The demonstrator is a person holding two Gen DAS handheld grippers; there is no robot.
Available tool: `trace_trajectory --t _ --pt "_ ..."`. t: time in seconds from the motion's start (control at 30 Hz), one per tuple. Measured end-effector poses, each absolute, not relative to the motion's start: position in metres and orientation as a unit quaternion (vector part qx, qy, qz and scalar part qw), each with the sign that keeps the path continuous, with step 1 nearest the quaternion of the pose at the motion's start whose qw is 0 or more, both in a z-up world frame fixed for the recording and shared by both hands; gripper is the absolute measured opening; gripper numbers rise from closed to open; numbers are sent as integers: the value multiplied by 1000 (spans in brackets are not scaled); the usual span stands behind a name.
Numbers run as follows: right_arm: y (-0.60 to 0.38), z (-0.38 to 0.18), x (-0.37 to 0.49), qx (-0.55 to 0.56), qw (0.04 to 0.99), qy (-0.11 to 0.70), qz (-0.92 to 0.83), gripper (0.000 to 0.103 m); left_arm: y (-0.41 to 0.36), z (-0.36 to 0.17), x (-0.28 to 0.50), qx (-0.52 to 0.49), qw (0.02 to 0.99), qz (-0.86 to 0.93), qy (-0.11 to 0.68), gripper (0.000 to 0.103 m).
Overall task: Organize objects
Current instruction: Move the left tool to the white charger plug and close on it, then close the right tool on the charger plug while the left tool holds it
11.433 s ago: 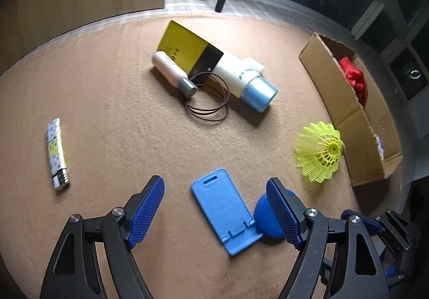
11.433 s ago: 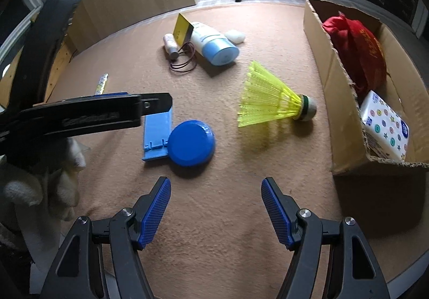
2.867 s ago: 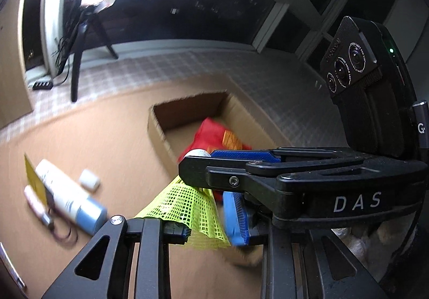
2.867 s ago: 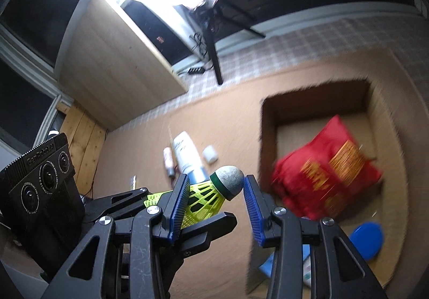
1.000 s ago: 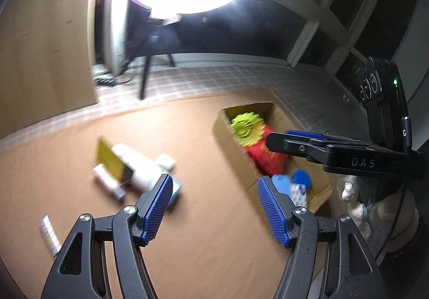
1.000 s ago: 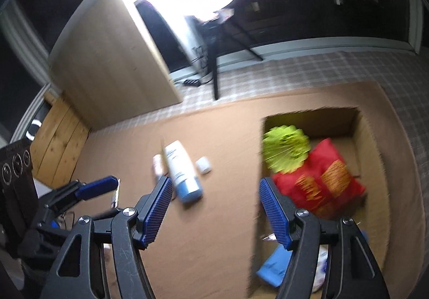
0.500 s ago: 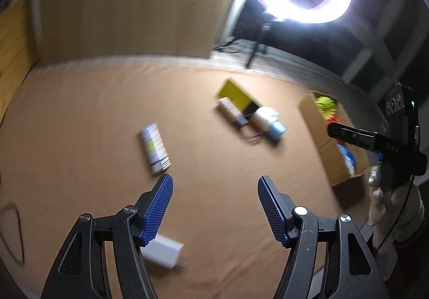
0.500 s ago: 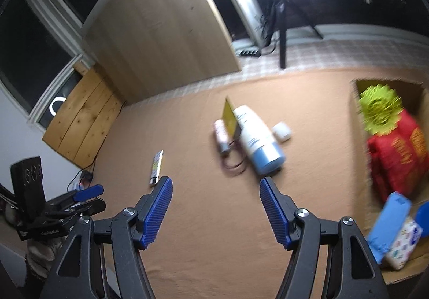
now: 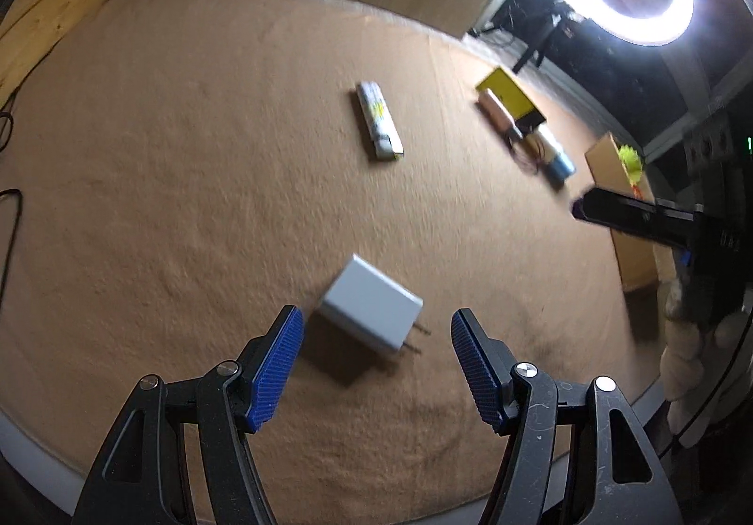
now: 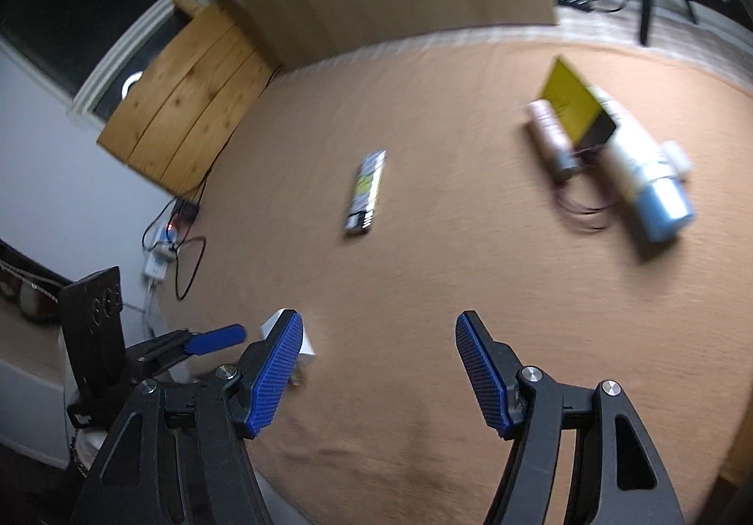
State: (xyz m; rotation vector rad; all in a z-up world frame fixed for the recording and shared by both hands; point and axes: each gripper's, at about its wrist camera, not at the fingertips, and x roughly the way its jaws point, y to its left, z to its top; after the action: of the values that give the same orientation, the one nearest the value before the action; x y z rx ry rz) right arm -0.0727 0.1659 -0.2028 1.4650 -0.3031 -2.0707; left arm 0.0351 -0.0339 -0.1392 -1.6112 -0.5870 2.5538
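A white charger plug (image 9: 372, 320) lies on the tan mat, prongs toward the lower right. My left gripper (image 9: 376, 336) hangs open over it, its blue fingertips on either side and apart from the plug. In the right wrist view my right gripper (image 10: 376, 336) is open over bare mat with nothing between its fingers. There the charger (image 10: 308, 346) peeks out behind the left finger, beside my left gripper (image 10: 212, 339). A patterned lighter (image 9: 378, 127) lies farther up the mat.
A yellow card (image 10: 569, 101), a pink tube (image 10: 548, 134), a white bottle with a blue cap (image 10: 649, 176) and a thin hair tie (image 10: 583, 205) cluster at the right. The cardboard box (image 9: 607, 157) holding a yellow shuttlecock (image 9: 629, 157) stands far right. A power strip (image 10: 162, 252) lies off the mat's left edge.
Both grippers have swung left and down, away from the box. The charger now sits between the left fingertips, and the box has left the right wrist view.
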Motion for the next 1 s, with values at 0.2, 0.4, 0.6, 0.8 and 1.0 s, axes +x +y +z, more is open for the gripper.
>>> trace_trajectory --t 0.2,0.4,0.6,0.8,1.0 --pt "130 -221 -71 571 314 -107 -751 64 -25 -150 31 -530 44 827 -185 63" --pt "109 -236 -73 588 324 -107 -733 64 -19 -152 24 -533 58 826 -174 54" --pt "103 -253 -74 610 332 -125 -708 60 -10 -156 14 -535 75 824 -170 51" --pt "111 -263 -70 621 332 -134 -697 56 9 -157 0 -535 97 823 -165 50" --pt "131 -267 -62 628 318 -135 -697 50 41 -161 -11 -539 123 818 -162 49"
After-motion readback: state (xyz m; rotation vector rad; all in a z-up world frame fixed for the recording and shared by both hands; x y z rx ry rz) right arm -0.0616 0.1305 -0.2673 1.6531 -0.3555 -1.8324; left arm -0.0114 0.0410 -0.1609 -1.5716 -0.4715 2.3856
